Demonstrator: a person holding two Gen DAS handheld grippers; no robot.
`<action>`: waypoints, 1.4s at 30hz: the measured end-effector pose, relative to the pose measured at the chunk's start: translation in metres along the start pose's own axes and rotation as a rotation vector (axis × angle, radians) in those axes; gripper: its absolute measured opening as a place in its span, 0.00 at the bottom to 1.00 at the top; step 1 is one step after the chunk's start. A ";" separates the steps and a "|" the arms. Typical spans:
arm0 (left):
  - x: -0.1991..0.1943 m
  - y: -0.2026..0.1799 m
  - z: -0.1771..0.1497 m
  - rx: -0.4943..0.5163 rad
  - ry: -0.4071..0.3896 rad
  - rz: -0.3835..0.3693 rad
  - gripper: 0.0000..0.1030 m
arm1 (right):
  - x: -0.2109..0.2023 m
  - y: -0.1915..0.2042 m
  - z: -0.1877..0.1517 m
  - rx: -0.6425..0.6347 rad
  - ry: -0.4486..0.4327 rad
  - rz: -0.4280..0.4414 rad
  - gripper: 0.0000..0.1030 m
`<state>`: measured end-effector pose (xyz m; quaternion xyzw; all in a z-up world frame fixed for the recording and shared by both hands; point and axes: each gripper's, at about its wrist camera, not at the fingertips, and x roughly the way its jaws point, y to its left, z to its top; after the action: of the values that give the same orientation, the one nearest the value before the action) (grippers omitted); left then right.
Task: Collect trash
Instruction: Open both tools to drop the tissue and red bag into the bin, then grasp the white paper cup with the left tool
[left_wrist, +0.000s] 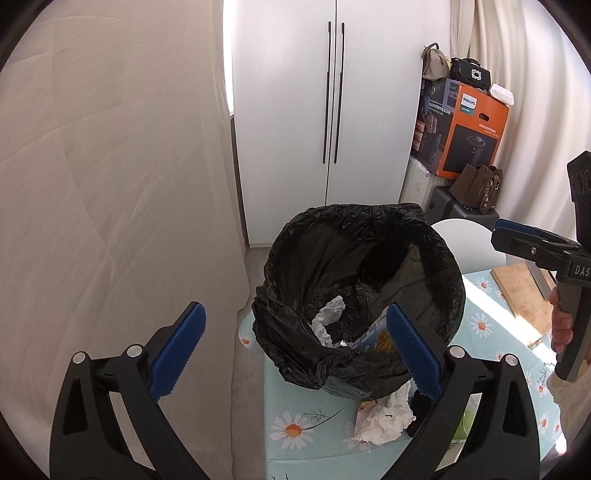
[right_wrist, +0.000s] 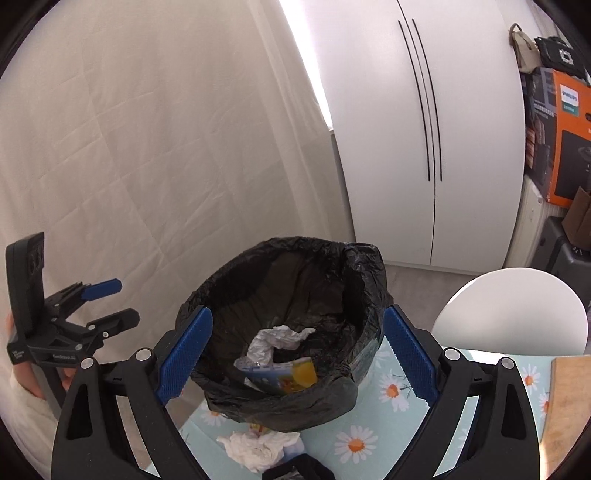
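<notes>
1. Nearest the cameras, both grippers hang above a desk (left_wrist: 306, 454) covered in a pale blue daisy-print cloth. The left gripper (left_wrist: 295, 354) has its blue-padded fingers spread wide apart and holds nothing. The right gripper (right_wrist: 295, 354) is likewise spread wide and empty.
2. Just below them, on the desk at the foot of the bin, lies a crumpled white tissue (left_wrist: 384, 421), not yet collected. A dark object (right_wrist: 295, 467) lies close beside it; what it is cannot be told.
3. Just behind stands the trash bin (right_wrist: 295, 410), lined with a black bag, near the desk's left edge. Inside it already lie a crumpled white paper (right_wrist: 277, 339) and a blue and yellow wrapper (right_wrist: 284, 374).
4. Judgement: the task is partly done. Some trash is in the bin, while at least the tissue remains outside.
5. Farther right on the desk is a wooden board (left_wrist: 524, 291), with a white chair back (right_wrist: 513, 310) beyond.
6. Farthest off are a white wardrobe (left_wrist: 332, 110) and stacked boxes with bags.
</notes>
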<state>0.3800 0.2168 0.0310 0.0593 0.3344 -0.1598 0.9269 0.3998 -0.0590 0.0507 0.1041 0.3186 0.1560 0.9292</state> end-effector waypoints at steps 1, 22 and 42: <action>-0.003 -0.001 -0.002 -0.002 0.002 0.004 0.94 | -0.004 -0.002 -0.001 0.002 0.001 -0.002 0.87; -0.055 -0.061 -0.058 -0.030 0.055 0.130 0.94 | -0.098 -0.041 -0.071 -0.024 0.049 -0.104 0.87; -0.090 -0.114 -0.157 -0.156 0.147 0.113 0.94 | -0.106 -0.062 -0.157 -0.138 0.208 -0.045 0.87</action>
<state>0.1821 0.1668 -0.0329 0.0175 0.4091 -0.0761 0.9091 0.2365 -0.1400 -0.0297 0.0162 0.4041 0.1665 0.8993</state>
